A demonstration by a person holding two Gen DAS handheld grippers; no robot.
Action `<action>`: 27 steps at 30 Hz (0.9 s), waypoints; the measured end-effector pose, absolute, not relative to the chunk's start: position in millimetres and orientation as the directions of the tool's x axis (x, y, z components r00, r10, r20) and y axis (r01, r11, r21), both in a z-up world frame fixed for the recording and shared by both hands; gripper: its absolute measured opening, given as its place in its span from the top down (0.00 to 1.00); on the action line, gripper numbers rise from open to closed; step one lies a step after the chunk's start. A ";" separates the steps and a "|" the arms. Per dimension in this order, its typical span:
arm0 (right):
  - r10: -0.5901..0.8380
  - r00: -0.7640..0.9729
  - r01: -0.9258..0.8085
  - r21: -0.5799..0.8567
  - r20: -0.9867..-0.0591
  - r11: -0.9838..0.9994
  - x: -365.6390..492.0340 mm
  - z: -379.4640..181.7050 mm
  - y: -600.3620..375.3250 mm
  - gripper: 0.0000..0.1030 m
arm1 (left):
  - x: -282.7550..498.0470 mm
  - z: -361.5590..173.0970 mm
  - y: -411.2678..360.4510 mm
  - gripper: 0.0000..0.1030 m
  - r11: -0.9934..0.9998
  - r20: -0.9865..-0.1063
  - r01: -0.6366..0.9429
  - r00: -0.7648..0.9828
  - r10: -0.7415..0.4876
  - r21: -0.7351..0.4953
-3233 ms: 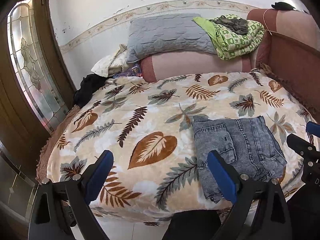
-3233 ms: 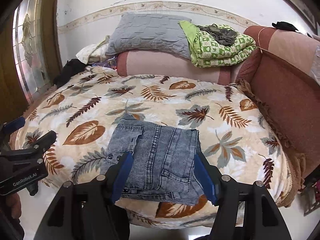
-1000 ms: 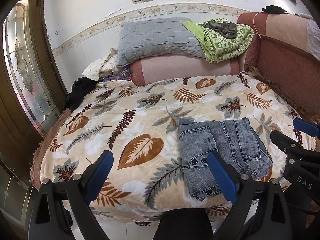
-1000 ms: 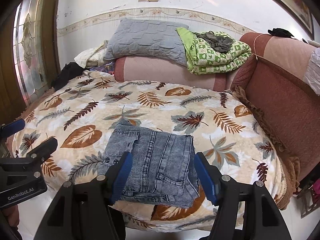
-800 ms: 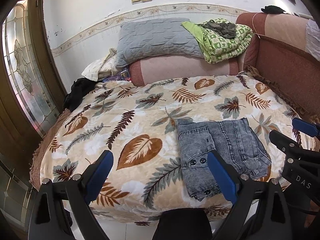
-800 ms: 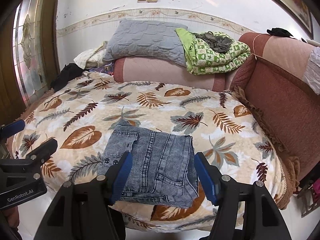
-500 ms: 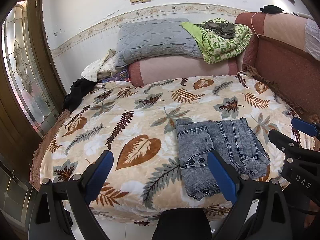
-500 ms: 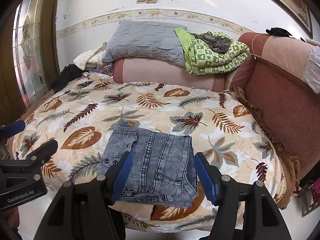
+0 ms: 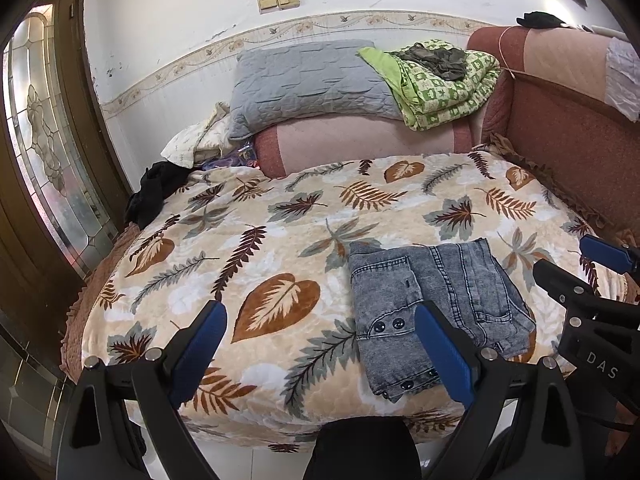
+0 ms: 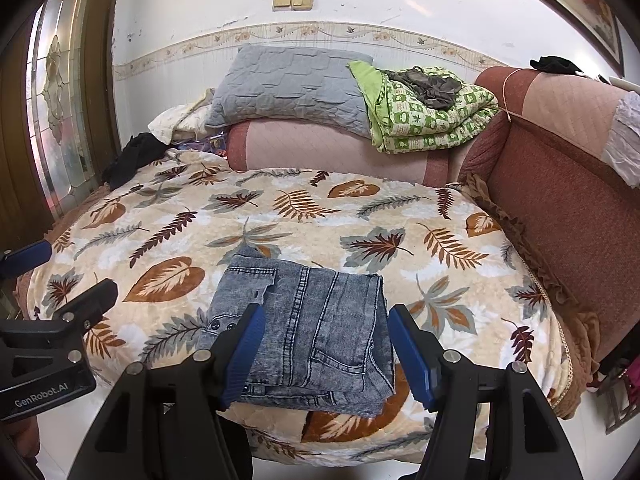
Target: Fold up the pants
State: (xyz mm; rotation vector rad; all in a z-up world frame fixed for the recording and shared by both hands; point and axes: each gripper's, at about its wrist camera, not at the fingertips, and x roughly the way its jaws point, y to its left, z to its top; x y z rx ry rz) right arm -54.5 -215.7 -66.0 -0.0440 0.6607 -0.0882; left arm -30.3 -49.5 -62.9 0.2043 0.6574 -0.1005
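Observation:
Grey-blue denim pants [image 9: 432, 300] lie folded into a compact rectangle near the front edge of the bed, on a leaf-patterned blanket [image 9: 280, 240]. They also show in the right wrist view [image 10: 312, 320]. My left gripper [image 9: 320, 348] is open and empty, held off the bed's front edge, left of the pants. My right gripper [image 10: 326, 346] is open and empty, in front of the pants and apart from them. Each gripper shows at the edge of the other's view.
A grey pillow [image 9: 312, 80] and a green patterned quilt [image 9: 444, 80] lie on a pink bolster at the head. A brown-red padded side [image 10: 560, 208] runs along the right. A black garment [image 9: 156, 192] lies at the back left. A glass door [image 9: 44, 152] stands left.
Both grippers have drawn back a little from the bed, so the pants look smaller and lower. The pants have not moved. Both grippers stay open.

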 end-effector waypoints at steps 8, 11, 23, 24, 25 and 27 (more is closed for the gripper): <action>-0.096 0.790 0.069 -0.068 -0.606 0.995 -57.2 -63.5 -214.8 0.34 | -31.3 -61.2 -50.3 0.08 0.975 -0.616 0.159 0.787 -0.030 0.155; -0.093 0.792 0.067 -0.066 -0.604 0.996 -59.0 -62.3 -214.0 0.34 | -32.3 -60.6 -50.5 0.08 0.975 -0.615 0.158 0.788 -0.030 0.156; -0.088 0.785 0.063 -0.063 -0.613 0.996 -57.8 -66.0 -214.5 0.34 | -29.6 -63.9 -48.9 0.08 0.977 -0.623 0.151 0.782 -0.024 0.153; -0.087 0.784 0.062 -0.062 -0.614 0.996 -57.2 -66.7 -214.6 0.34 | -28.9 -64.7 -49.0 0.08 0.977 -0.625 0.152 0.781 -0.024 0.152; -0.086 0.783 0.060 -0.063 -0.616 0.996 -56.1 -68.2 -215.4 0.34 | -28.4 -65.3 -48.9 0.08 0.977 -0.626 0.152 0.779 -0.024 0.152; -0.084 0.781 0.056 -0.064 -0.619 0.996 -54.4 -70.5 -215.4 0.34 | -25.9 -67.2 -48.6 0.08 0.977 -0.631 0.150 0.775 -0.023 0.149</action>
